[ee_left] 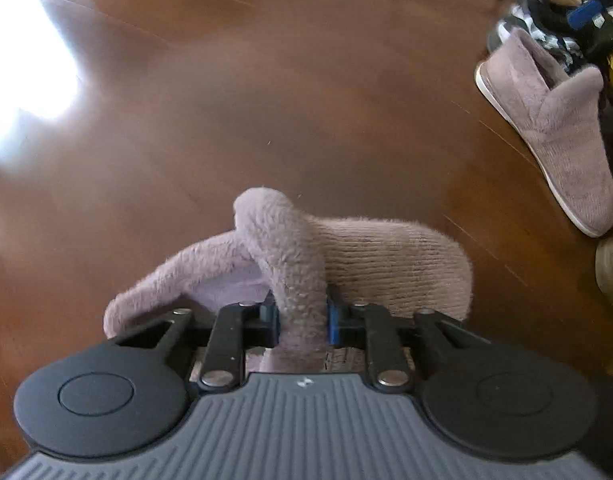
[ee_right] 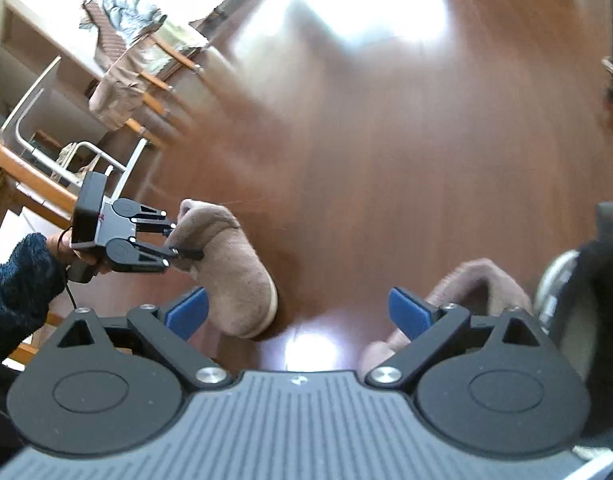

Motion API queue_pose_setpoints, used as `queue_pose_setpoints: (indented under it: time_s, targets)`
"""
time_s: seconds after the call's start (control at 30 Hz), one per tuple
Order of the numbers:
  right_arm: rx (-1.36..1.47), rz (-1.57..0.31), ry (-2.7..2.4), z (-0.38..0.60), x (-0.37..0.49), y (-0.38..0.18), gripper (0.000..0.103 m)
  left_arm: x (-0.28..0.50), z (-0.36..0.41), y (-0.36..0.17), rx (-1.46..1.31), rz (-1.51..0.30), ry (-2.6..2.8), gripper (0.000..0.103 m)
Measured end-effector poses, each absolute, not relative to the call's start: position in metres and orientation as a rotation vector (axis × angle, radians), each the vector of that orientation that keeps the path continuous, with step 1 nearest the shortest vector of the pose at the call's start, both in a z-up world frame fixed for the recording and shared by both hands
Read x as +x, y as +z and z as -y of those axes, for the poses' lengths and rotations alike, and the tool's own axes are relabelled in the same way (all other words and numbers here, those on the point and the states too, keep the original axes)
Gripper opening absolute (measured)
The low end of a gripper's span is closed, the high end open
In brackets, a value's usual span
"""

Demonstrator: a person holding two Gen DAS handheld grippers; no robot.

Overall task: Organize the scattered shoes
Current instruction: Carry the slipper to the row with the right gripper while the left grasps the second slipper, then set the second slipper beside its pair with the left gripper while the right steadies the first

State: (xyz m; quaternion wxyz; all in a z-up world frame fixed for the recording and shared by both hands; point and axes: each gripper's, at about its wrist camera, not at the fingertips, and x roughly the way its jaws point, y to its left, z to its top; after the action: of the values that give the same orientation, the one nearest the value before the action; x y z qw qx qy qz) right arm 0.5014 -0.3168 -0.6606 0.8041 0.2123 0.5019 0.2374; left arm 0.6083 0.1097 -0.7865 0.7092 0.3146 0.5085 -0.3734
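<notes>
A fluffy mauve slipper boot [ee_left: 346, 256] lies on the wooden floor just ahead of my left gripper [ee_left: 302, 320], whose blue pads are shut on its folded fleece collar. The right wrist view shows the same boot [ee_right: 234, 276] at the left with my left gripper [ee_right: 178, 242] pinching its cuff, held by a hand in a dark blue sleeve. Its twin boot [ee_left: 554, 132] stands at the right edge of the floor, sole down; it is partly behind my right finger in the right wrist view [ee_right: 478, 280]. My right gripper [ee_right: 298, 312] hangs open above bare floor, nothing between its pads.
A pile of dark and patterned items [ee_left: 578, 28] lies behind the twin boot at the right. Wooden furniture with a white frame and draped cloth [ee_right: 118, 80] lines the left side. A dark object [ee_right: 594, 288] sits by my right finger. Sun glare covers parts of the floor.
</notes>
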Motion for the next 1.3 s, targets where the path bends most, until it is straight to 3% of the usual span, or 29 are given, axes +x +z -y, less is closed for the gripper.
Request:
queue_pose_setpoints:
  time_s: [0.37,0.53,0.67,0.8,0.93,1.13,1.2,1.3]
  targets:
    - [0.454,-1.071,0.415,0.331,0.442,-0.667,0.096,0.57,0.007,-0.769,1.014,-0.83,-1.34,0.018]
    - [0.391,-1.103,0.434,0.309,0.426,-0.663,0.096,0.568,0.038,-0.775,0.97,-0.838,-1.356,0.038]
    - [0.301,-1.15,0.431,0.288,0.417,-0.66,0.097,0.569,0.004,-0.747,0.747,-0.836,-1.266,0.038]
    - [0.248,-1.304,0.255,0.269,0.41,-0.69,0.096,0.568,-0.023,-0.751,0.712,-0.888,-1.161,0.049]
    - [0.259,-1.409,0.099,0.272,0.415,-0.722,0.094,0.585,-0.024,-0.795,0.804,-0.961,-1.081,0.049]
    - [0.111,-1.332,0.093,0.248,0.435,-0.732,0.094,0.588,-0.002,-0.826,0.905,-0.93,-1.145,0.044]
    - [0.068,-1.333,0.065,0.248,0.438,-0.743,0.088,0.581,0.004,-0.827,0.935,-0.9,-1.186,0.034]
    - [0.012,-1.317,0.079,0.25,0.435,-0.747,0.079,0.57,0.012,-0.828,0.959,-0.878,-1.253,0.03]
